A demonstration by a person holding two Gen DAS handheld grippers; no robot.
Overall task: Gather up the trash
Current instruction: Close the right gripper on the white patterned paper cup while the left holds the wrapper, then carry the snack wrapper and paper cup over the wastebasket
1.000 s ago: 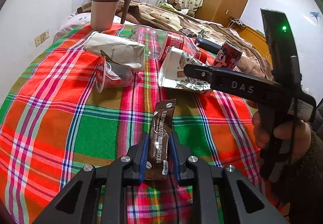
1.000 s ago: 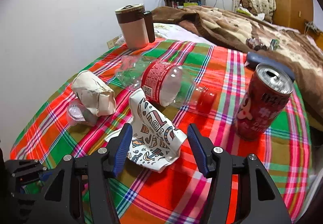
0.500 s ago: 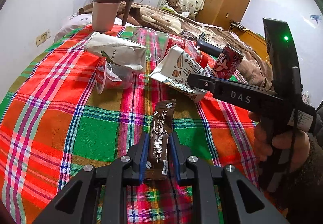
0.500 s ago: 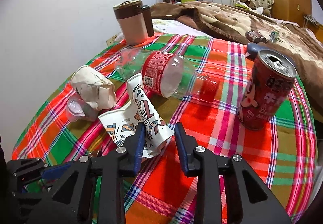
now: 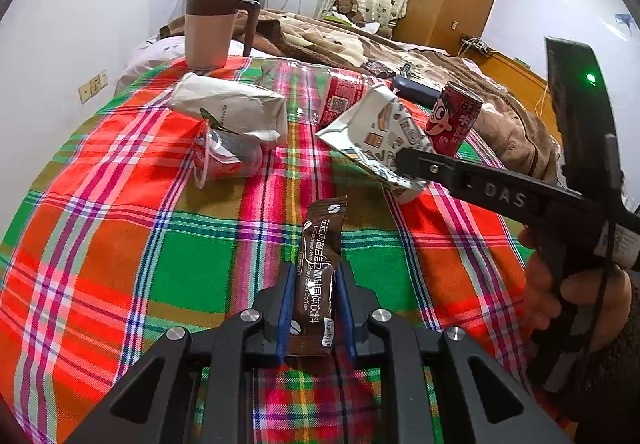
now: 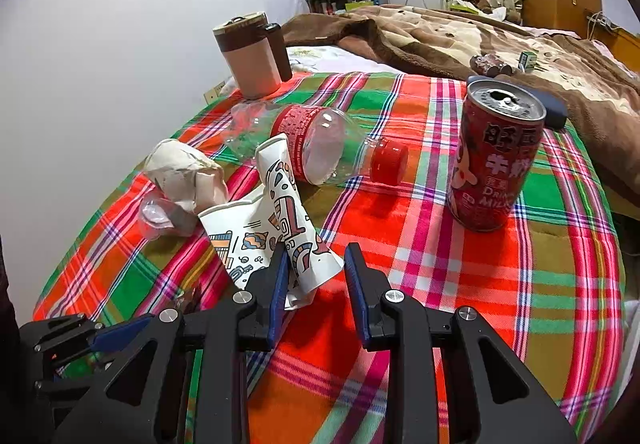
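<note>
Here the left gripper (image 5: 313, 298) is pinching a brown coffee sachet (image 5: 318, 268) between its jaws, the sachet sticking forward over the plaid cloth (image 5: 120, 244) that is covering the bed. The right gripper (image 6: 314, 264) has just been closing its jaws around a crumpled patterned paper cup (image 6: 276, 220); in the right wrist view the left pad is pressing the cup's lower end, while a narrow gap is showing beside the right pad. In the left wrist view the cup is riding tilted above the cloth, held at one end.

Beyond the cup, a clear plastic bottle (image 6: 320, 144) with a red cap is lying on its side, close behind it. A red drink can (image 6: 494, 160) is standing upright to the right, well apart from the cup, with bare cloth between them. To the left, a crumpled white paper bag (image 5: 232, 110) is resting on a small clear plastic cup (image 5: 224, 160) lying on its side. A pink mug with a brown lid (image 5: 210, 32) is standing near the cloth's far edge, by the wall. The near stretch of cloth in front of both grippers is lying open.
</note>
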